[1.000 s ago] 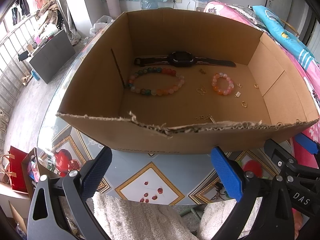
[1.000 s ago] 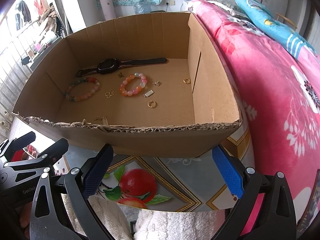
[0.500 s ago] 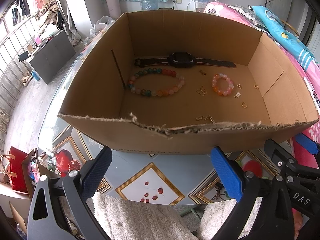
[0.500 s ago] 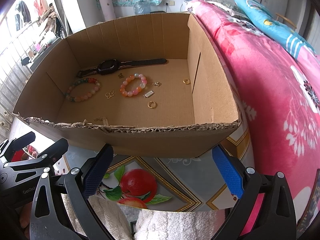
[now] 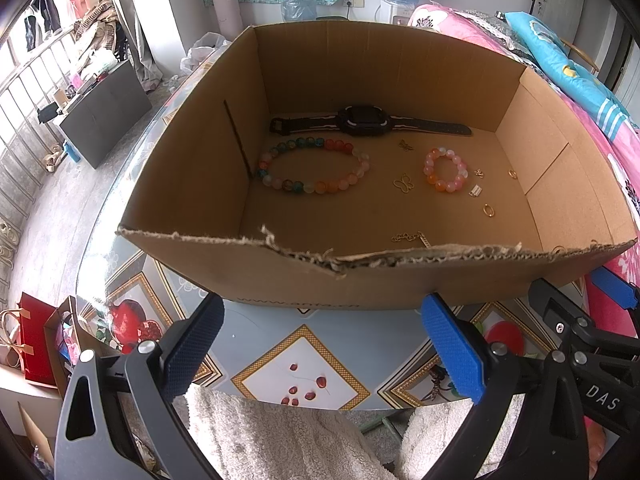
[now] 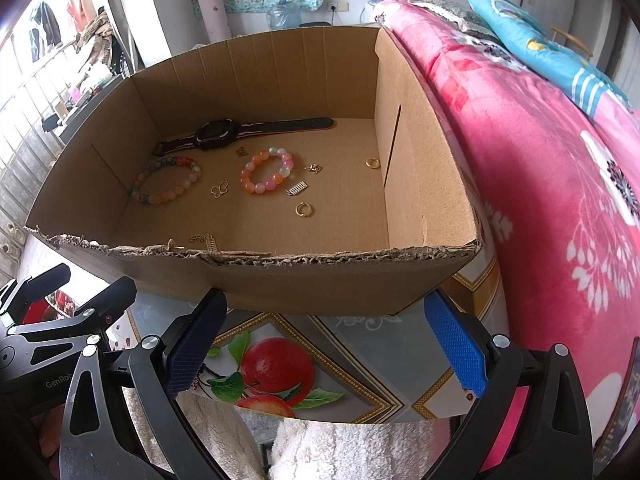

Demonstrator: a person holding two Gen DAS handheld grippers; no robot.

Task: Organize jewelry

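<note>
A large open brown cardboard box (image 5: 280, 276) with a torn near rim fills the centre of both views and rests on a glossy worktop (image 5: 304, 364) printed with fruit and gold-framed diamond tiles. A pink floral bed cover (image 6: 560, 184) occupies the right side of the right wrist view, beside the box. At the bottom of the left wrist view the left hand-held gripper (image 5: 320, 344) sits outside the box near its front wall, blue-padded fingers spread wide and holding nothing. The right hand-held gripper (image 6: 324, 340) is likewise released at the bottom of its own view, fingers well apart, short of the front wall. All jewellery lies on the box floor. A black wristwatch with a long strap (image 5: 364, 122) lies flat along the back wall. In front of it, toward the left, lies a large bracelet of multicoloured round beads (image 5: 314, 166). A smaller bracelet of pink and orange beads (image 5: 445, 170) lies to its right, apart from it. A gold butterfly-shaped charm (image 5: 403, 183) sits between the two bracelets. A short gold chain (image 5: 412, 237) lies near the front wall. A plain gold ring (image 5: 488, 210) and a small silver ribbed clasp (image 5: 475, 191) lie to the lower right of the small bracelet, and a second gold ring (image 6: 372, 163) sits close to the right wall.
</note>
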